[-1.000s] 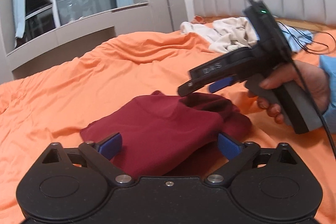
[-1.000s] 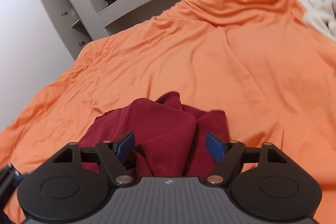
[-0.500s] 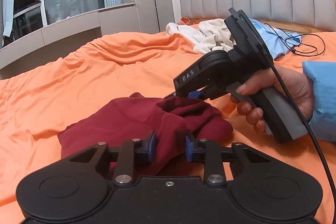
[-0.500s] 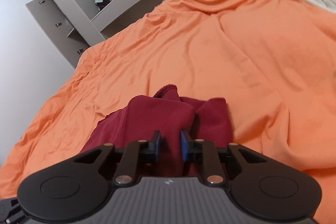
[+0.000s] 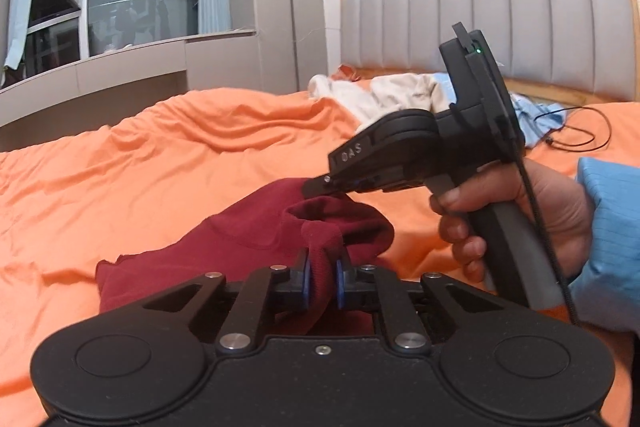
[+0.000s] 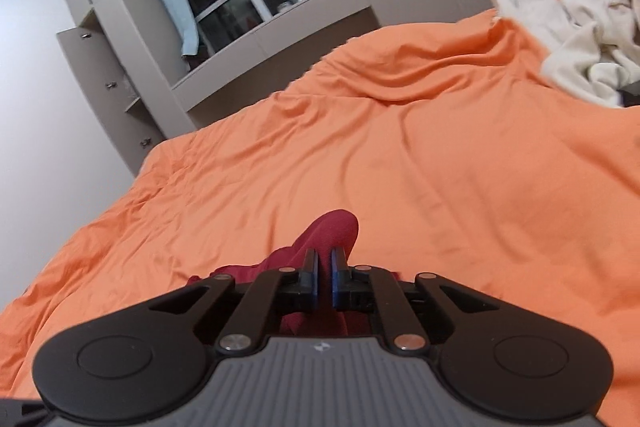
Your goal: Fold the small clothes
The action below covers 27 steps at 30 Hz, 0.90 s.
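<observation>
Right now both tools are clamped on the dark red garment (image 5: pixel 256 231), which is lifted partly off the orange bed cover (image 5: pixel 160 163). Seen from the left wrist, the left tool (image 5: pixel 322 281) has its blue pads drawn narrow with a bunched fold of the red cloth pinched between them; the rest of the garment trails away ahead and to the left of that tool, its far edge resting on the cover. Ahead and to the right of the left tool, the right tool (image 5: pixel 316 187) is held in the person's right hand (image 5: pixel 516 223), its tip gripping another raised edge of the same cloth, so that the fabric sags in a loop between the two grips. From the right wrist, the right tool (image 6: pixel 324 281) shows its pads nearly together with red cloth (image 6: pixel 328 231) between them and rising just beyond the tips. Farther ahead of both tools, near the padded grey headboard (image 5: pixel 492 27), lies a heap of cream clothing (image 5: pixel 384 95), with a pale blue item (image 5: pixel 532 119) and a black cable (image 5: pixel 580 131) beside it.
</observation>
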### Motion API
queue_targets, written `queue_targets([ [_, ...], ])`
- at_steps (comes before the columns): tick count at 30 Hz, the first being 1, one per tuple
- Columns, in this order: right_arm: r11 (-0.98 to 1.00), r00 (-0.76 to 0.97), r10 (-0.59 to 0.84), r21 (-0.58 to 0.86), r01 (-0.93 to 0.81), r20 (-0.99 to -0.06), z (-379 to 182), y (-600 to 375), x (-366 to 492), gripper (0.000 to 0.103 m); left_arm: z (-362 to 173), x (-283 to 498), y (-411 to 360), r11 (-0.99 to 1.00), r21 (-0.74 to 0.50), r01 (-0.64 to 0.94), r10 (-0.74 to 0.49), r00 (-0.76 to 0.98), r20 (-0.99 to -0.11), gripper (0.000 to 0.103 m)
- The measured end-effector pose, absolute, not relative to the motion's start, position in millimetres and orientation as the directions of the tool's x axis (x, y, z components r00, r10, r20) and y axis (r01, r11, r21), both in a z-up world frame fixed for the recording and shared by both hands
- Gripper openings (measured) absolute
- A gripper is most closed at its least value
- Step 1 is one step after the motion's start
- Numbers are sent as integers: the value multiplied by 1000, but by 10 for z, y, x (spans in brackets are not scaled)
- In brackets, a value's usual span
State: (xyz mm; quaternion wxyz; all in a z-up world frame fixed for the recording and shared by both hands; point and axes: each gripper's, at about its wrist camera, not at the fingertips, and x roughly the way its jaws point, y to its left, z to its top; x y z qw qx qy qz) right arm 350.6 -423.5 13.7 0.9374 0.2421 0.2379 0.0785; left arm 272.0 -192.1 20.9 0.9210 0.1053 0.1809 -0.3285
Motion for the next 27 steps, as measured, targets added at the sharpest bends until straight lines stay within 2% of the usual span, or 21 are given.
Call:
queue_targets([
  [7, 893, 807, 232, 447, 44, -543, -103, -4213, 3615, 8, 1, 2745, -2083, 719, 89, 690, -577, 663, -477, 13],
  [9, 896, 798, 229, 442, 51, -557, -146, -4200, 3621, 12, -25, 2764, -2074, 718, 79, 692, -578, 655, -487, 14],
  [12, 897, 788, 225, 437, 61, -573, -179, -4187, 3624, 20, -26, 2798, -2057, 714, 53, 698, -588, 640, -495, 22],
  [14, 899, 785, 227, 434, 60, -577, -185, -4186, 3609, 22, -18, 2823, -2034, 717, 30, 696, -592, 632, -500, 31],
  [16, 901, 783, 226, 430, 58, -579, -175, -4184, 3586, 32, -3, 2841, -1996, 721, 0, 693, -599, 622, -504, 39],
  [18, 902, 786, 224, 428, 56, -576, -168, -4190, 3571, 54, 23, 2872, -1941, 731, -37, 682, -604, 620, -502, 50],
  [20, 904, 789, 219, 424, 57, -574, -158, -4196, 3552, 60, 52, 2881, -1873, 743, -83, 664, -609, 620, -494, 65],
  [24, 911, 788, 204, 408, 65, -581, -156, -4183, 3530, 75, 144, 2956, -1690, 769, -177, 614, -614, 631, -475, 79],
  [26, 913, 786, 200, 403, 68, -585, -164, -4172, 3518, 78, 206, 3003, -1562, 795, -207, 571, -594, 663, -456, 94],
  [27, 914, 783, 195, 399, 73, -590, -170, -4164, 3515, 81, 239, 3022, -1505, 810, -214, 545, -578, 683, -447, 97],
])
